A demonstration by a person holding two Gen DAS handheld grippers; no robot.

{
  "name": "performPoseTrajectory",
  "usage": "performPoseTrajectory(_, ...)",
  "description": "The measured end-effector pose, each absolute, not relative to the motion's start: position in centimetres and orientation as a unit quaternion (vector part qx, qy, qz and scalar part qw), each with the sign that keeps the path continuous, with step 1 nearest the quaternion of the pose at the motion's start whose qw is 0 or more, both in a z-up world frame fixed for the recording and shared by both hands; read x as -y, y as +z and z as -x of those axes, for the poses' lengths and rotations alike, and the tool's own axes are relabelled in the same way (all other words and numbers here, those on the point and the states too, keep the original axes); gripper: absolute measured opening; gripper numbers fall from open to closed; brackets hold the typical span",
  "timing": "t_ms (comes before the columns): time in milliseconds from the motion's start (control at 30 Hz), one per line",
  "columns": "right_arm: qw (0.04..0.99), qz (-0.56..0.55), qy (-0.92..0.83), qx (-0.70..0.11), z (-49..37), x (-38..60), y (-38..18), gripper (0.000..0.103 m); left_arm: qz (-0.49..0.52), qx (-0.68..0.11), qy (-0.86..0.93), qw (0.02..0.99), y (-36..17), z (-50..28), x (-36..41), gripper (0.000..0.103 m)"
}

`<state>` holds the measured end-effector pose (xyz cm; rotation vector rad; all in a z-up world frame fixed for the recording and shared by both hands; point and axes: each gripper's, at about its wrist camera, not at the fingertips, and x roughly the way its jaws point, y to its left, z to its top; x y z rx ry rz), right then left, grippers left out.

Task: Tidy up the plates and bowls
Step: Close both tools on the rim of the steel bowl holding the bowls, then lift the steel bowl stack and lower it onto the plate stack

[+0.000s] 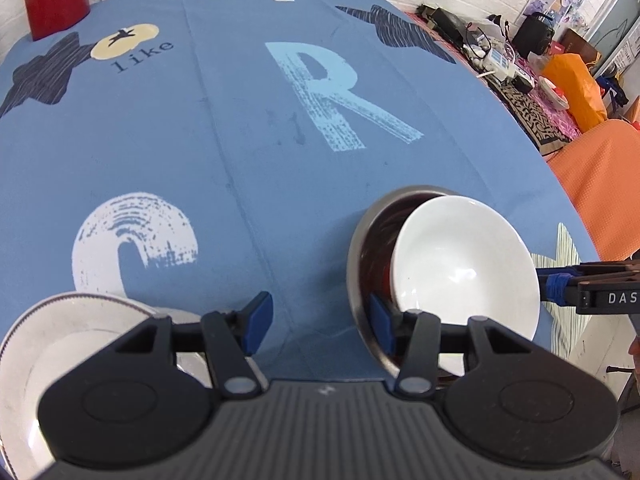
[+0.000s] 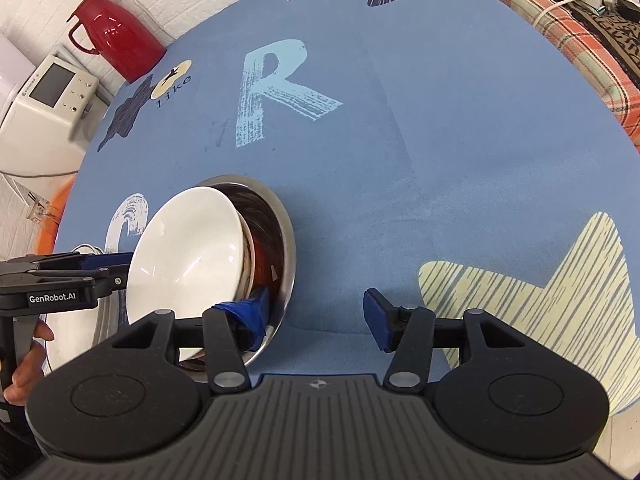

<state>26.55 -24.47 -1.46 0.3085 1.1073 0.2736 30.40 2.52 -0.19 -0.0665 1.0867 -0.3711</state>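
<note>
1. the left tongs (image 1: 316,326) are sitting at the bottom of the left wrist view, standing wide open with nothing between the blue pads. the right-hand pad (image 1: 382,328) is lying just beside the rim of the steel bowl (image 1: 358,252); whether it is touching cannot be told.
2. the right tongs (image 2: 316,318) are filling the bottom of the right wrist view, also gaping wide and gripping nothing. their left-hand pad (image 2: 250,316) is overlapping the steel bowl's rim; contact cannot be told.
3. a white plate (image 1: 24,348) with a patterned rim is lying in the lower left corner of the left wrist view, partly hidden under the tongs' body.
4. a hand (image 2: 26,364) is holding the other tool's handle at the lower left edge of the right wrist view.
5. the white bowl (image 1: 466,258) is resting tilted inside the steel bowl, in the lower right of the left wrist view and left of centre in the right wrist view. something reddish is showing between them.
6. the blue cloth on the bench (image 1: 240,140) is carrying a pale letter r in mid frame, a white printed circle lower left and a pale striped star (image 2: 560,296) at the right of the right wrist view.
7. a red jug (image 2: 114,36) is standing at the far edge, upper left in both views.
8. a white appliance (image 2: 48,100) with a small screen is sitting beyond the bench, at the left edge of the right wrist view.
</note>
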Motion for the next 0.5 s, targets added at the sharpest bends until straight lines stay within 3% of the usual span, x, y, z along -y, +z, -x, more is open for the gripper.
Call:
performPoseTrajectory(267, 0.821, -0.155, 0.12, -0.537, -27.1, 24.6, -1.7, 0.041, 0.039, -0.523, -0.166, 0.835, -0.3, -30.9, -2.4, 0.05)
performPoseTrajectory(433, 0.821, -0.133, 0.099, -0.546, -27.6, 24.2, -2.2, 0.058, 0.035, -0.523, -0.167, 0.835, -0.3, -30.9, -2.3, 0.05)
performPoseTrajectory(500, 0.826, -0.131, 0.1, -0.539, -27.4, 24.3, -2.3, 0.059, 0.043, -0.523, -0.171, 0.834, -0.4, -30.9, -2.6, 0.05)
